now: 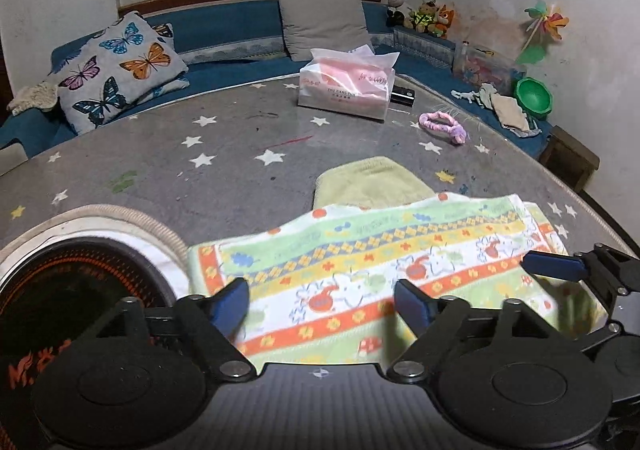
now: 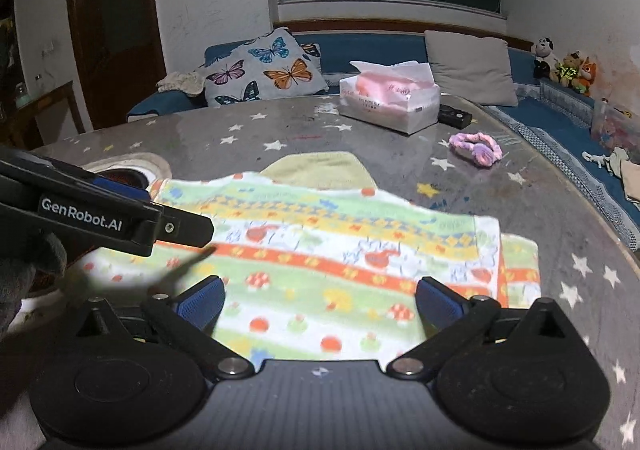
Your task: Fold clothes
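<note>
Towel (image 1: pixel 360 270) lies folded on the bench (image 1: pixel 160 154); both claws, left (image 1: pixel 322 300) and right (image 2: pixel 320 300), gape released above it. Next: regrasp an edge for another fold.

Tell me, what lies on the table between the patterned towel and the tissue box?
A yellow-green cloth, partly under the patterned towel; beyond it bare table up to the tissue box. Both wrist views show this.

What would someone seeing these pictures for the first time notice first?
Probably the bright striped towel spread on the star-patterned table, right in front of both open grippers, with a pale yellow-green cloth peeking out behind it. Farther back sit a pink tissue pack and a butterfly pillow on the blue sofa.
</note>
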`<state>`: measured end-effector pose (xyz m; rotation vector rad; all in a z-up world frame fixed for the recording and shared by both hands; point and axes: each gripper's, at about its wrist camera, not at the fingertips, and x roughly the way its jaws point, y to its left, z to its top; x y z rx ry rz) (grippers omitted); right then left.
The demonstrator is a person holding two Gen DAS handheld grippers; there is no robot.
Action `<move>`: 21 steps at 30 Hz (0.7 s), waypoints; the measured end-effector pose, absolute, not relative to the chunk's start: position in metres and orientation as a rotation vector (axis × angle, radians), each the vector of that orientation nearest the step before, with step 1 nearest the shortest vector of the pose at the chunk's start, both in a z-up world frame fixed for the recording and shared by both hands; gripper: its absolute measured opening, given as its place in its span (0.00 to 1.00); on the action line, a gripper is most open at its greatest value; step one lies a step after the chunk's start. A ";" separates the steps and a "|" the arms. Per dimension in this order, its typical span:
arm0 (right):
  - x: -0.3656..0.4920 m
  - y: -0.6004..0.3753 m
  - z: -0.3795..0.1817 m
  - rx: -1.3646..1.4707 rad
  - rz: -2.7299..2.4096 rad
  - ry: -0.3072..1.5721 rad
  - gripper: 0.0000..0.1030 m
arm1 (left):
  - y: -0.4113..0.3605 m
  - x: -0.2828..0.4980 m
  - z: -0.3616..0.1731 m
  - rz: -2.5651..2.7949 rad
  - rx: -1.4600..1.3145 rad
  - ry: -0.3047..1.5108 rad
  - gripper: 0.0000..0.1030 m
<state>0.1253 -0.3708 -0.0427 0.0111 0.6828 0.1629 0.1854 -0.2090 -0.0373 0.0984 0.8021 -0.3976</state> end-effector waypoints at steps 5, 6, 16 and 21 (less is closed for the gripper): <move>0.107 -0.370 -0.044 0.030 0.153 0.691 1.00 | -0.200 0.170 -0.041 -0.382 0.104 0.796 0.94; 0.104 -0.370 -0.045 0.035 0.148 0.692 1.00 | -0.197 0.167 -0.041 -0.379 0.101 0.796 0.96; 0.090 -0.367 -0.051 0.059 0.096 0.660 1.00 | -0.183 0.145 -0.047 -0.362 0.088 0.805 1.00; 0.090 -0.368 -0.053 0.064 0.099 0.660 1.00 | -0.176 0.135 -0.049 -0.356 0.084 0.798 1.00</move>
